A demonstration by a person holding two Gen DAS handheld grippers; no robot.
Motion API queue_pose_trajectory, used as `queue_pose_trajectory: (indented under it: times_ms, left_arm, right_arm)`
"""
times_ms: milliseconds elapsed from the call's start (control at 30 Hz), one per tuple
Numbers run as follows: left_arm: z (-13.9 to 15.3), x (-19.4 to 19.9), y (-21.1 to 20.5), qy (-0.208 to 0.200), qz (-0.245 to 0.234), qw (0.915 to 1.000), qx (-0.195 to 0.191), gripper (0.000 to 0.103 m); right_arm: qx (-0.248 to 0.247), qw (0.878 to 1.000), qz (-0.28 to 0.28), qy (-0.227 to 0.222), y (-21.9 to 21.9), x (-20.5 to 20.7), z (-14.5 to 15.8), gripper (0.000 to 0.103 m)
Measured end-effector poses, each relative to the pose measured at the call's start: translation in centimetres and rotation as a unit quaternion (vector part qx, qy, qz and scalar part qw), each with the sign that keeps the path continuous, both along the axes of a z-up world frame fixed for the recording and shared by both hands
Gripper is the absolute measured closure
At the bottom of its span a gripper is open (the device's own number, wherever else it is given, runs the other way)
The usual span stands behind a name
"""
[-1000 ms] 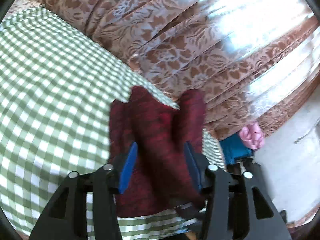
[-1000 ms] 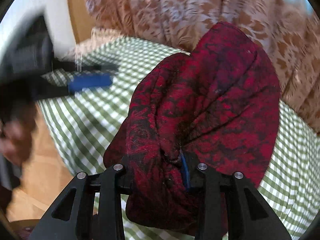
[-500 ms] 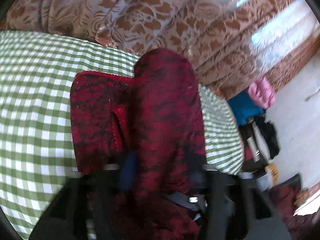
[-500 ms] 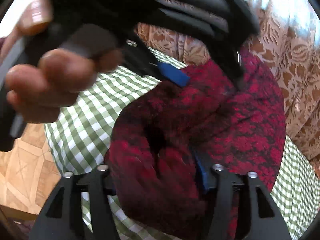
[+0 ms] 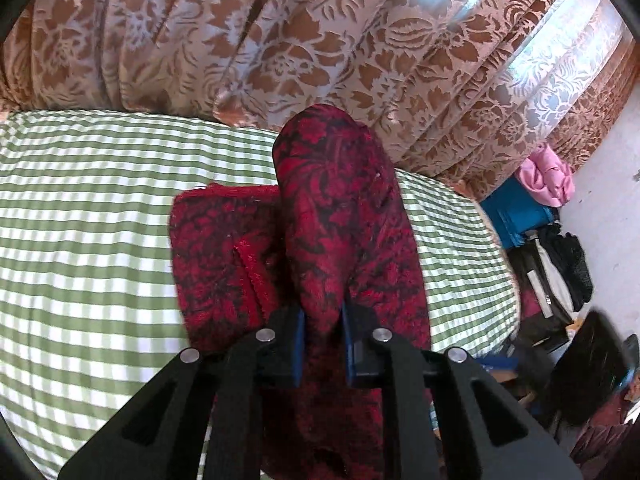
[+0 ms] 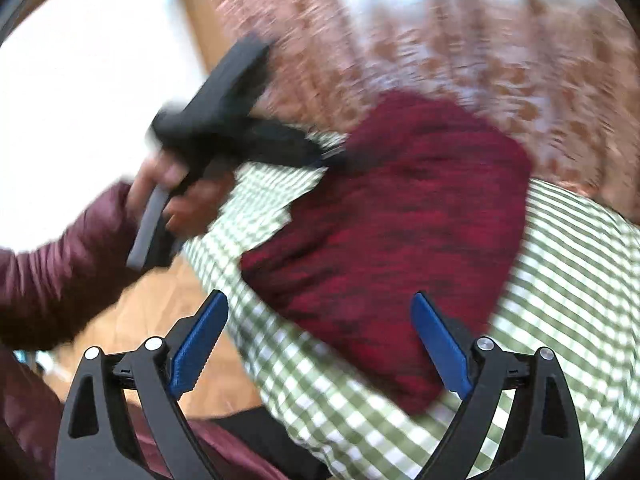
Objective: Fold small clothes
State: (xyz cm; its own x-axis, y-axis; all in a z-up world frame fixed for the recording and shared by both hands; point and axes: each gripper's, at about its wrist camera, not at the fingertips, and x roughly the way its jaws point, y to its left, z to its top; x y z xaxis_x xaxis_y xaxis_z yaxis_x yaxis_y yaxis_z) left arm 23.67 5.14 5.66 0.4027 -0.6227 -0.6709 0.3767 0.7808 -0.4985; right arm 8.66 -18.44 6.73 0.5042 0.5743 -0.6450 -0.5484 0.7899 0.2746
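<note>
Red garment [image 5: 340,216] blurred in right view, near end behind left jaws.

Each camera sits behind its own tongs and looks forward and downward along the fingers. The left wrist view is close over the red garment [image 5: 344,216] on the checked bench [image 5: 80,240], facing the floral curtain [image 5: 280,40]. The right wrist view, blurred, looks across the same bench from farther back. Both share garment, cloth and curtain; the right view also shows the left tongs [image 6: 328,156].
</note>
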Motion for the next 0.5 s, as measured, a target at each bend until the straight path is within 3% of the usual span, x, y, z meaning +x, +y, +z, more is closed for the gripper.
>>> queue_pose_trajectory:
  times_ms: [167, 367, 433, 500]
  left_arm:
    - [-2.0, 0.5, 1.6, 0.022, 0.041, 0.9979, 0.044, 0.089]
    - [-7.1, 1.4, 2.0, 0.053, 0.118, 0.9846, 0.118, 0.085]
    - [-7.7, 1.1, 2.4, 0.054, 0.143, 0.9833, 0.099, 0.084]
    - [-7.4, 0.6, 2.2, 0.042, 0.154, 0.9818, 0.102, 0.081]
  right_arm:
    - [-0.046, 0.998, -0.05, 0.002, 0.8, 2.2, -1.8, 0.038]
    - [-0.164, 0.986, -0.044, 0.003, 8.2, 3.9, -8.5, 0.037]
    - [-0.184, 0.981, -0.052, -0.026, 9.1, 3.8, -9.8, 0.037]
    - [-0.171, 0.984, -0.054, -0.024, 8.6, 3.7, -9.6, 0.037]
